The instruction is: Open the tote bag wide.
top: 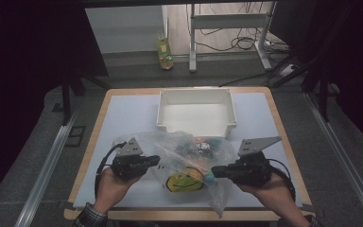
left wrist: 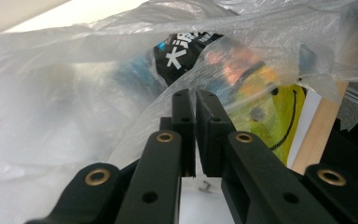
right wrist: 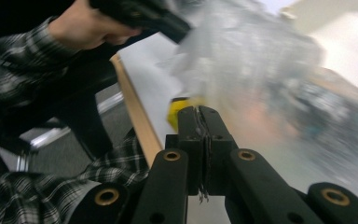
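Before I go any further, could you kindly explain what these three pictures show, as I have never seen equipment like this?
There is no robot here: a person holds a hand-held tool with two black fingers in each hand. The high view looks down on the table from above the person. The other two pictures come from small cameras riding on each tool, looking along its fingers.

On the table lie a white sheet, an open white box at the far side, and nearer the person a clear plastic bag holding several small items, among them a yellow smiley-face thing and a dark packet.

The left gripper and the right gripper each pinch the bag's film from opposite sides, fingers closed on it.
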Tool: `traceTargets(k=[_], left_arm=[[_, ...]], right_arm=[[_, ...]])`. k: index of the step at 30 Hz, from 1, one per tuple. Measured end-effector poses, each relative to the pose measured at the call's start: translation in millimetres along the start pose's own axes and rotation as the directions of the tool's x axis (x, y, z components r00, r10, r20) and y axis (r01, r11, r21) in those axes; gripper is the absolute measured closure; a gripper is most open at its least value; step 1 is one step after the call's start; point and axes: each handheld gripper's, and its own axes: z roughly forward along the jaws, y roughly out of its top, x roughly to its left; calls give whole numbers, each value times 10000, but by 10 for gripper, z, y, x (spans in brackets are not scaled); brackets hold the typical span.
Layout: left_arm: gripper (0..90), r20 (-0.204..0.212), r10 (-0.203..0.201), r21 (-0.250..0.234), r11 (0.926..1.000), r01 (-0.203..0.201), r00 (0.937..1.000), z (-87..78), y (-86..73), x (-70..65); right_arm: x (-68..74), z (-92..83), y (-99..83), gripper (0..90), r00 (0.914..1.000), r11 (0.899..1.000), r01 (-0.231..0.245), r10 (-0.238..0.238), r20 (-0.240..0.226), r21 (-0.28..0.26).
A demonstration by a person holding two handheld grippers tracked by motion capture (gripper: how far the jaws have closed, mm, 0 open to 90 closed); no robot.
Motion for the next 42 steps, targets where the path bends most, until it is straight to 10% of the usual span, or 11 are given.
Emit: traceTargets(k=[10, 20, 30, 42], left_arm=[[856, -447, -49, 420, 9991, 68, 9990, 223, -24, 90], [852, -1496, -539, 1105, 9914, 708, 9873, 498, -188, 305], [869, -2088, -741, 1653, 9801, 1098, 9752, 641, -295, 460], [891, -2794, -711, 2491, 9577, 1438, 9575, 829, -417, 687]], right_arm=[[9, 364, -250, 877, 9764, 9820, 1216, -1446, 1605, 1448], [-535, 374, -504, 889, 9447, 9901, 115, -565, 3231, 1397], [-1007, 369, -602, 890, 9086, 9887, -1083, 563, 4139, 1034], [-1370, 565, -756, 891, 8753, 9738, -1739, 845, 4762, 1468]])
